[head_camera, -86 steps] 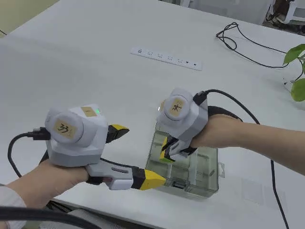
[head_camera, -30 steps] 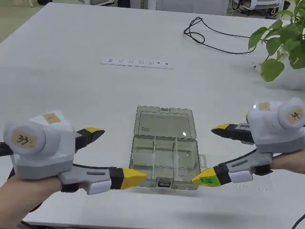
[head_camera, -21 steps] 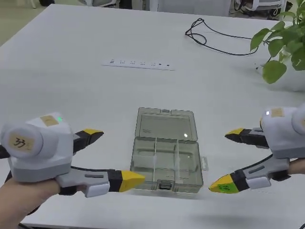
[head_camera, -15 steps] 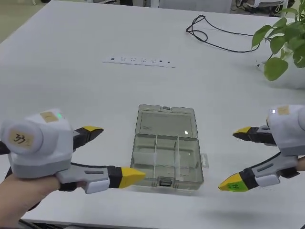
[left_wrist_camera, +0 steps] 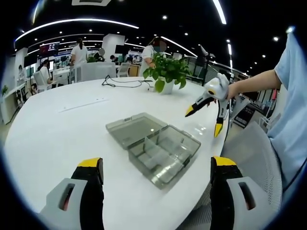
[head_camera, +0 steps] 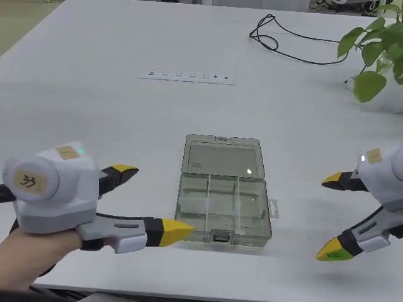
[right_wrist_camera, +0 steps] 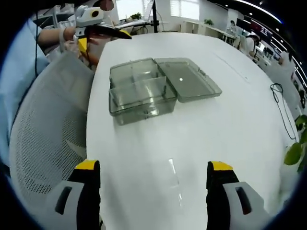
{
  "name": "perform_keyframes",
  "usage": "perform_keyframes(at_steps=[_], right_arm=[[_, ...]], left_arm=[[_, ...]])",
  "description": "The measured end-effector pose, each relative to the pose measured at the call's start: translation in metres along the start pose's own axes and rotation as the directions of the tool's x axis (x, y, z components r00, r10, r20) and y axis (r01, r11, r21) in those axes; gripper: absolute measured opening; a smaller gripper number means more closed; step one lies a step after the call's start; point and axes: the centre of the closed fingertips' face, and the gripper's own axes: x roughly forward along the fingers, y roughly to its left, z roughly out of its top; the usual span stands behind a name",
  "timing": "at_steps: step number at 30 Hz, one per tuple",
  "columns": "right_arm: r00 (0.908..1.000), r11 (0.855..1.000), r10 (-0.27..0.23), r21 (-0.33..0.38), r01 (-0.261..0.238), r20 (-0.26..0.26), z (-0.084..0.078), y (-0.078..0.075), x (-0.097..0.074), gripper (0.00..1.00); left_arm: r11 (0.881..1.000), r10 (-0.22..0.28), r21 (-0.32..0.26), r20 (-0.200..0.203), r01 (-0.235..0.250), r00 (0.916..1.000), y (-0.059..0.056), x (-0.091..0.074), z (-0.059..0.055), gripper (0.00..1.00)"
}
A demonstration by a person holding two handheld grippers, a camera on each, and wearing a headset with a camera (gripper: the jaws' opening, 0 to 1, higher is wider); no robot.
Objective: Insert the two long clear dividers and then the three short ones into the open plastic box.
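Holding the left gripper (head_camera: 148, 200) and right gripper (head_camera: 330, 217) open and empty on either side of the plastic box (head_camera: 252, 228).
The plastic box sits between them, just ahead of the left gripper's nearer jaw tip and well apart from the right gripper, its lid (head_camera: 223, 157) folded flat on the far side. Clear partitions (head_camera: 208, 198) stand inside; their number is unclear. In the right gripper view a faint clear strip (right_wrist_camera: 171, 167), probably a divider, lies on the table (right_wrist_camera: 230, 120) just ahead, between that gripper's jaws. Flat and nearly invisible, it could slide away or be missed in a pinch, and the unsteadied box may shift during insertion.
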Motion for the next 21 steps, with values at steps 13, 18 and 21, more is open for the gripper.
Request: perform_keyframes(at_steps=[13, 18, 21], right_arm=[[0.9882, 0.995, 0.036, -0.082, -0.049, -0.149, -0.022, -0.010, 0.008, 0.62], [0.9832, 0.993, 0.027, -0.108, -0.047, -0.180, -0.030, -0.012, 0.016, 0.49], [0.9829, 0.992, 0.011, -0.123, -0.034, -0.184, -0.031, -0.016, 0.019, 0.46]], left_arm=[[1.000, 0.000, 0.012, -0.022, 0.000, 0.9998, -0.001, -0.004, -0.008, 0.95], [1.000, 0.000, 0.008, -0.024, 0.000, 0.9997, 0.001, -0.004, -0.009, 0.95], [1.000, -0.003, 0.009, -0.026, 0.003, 0.9997, 0.002, -0.004, -0.010, 0.95]])
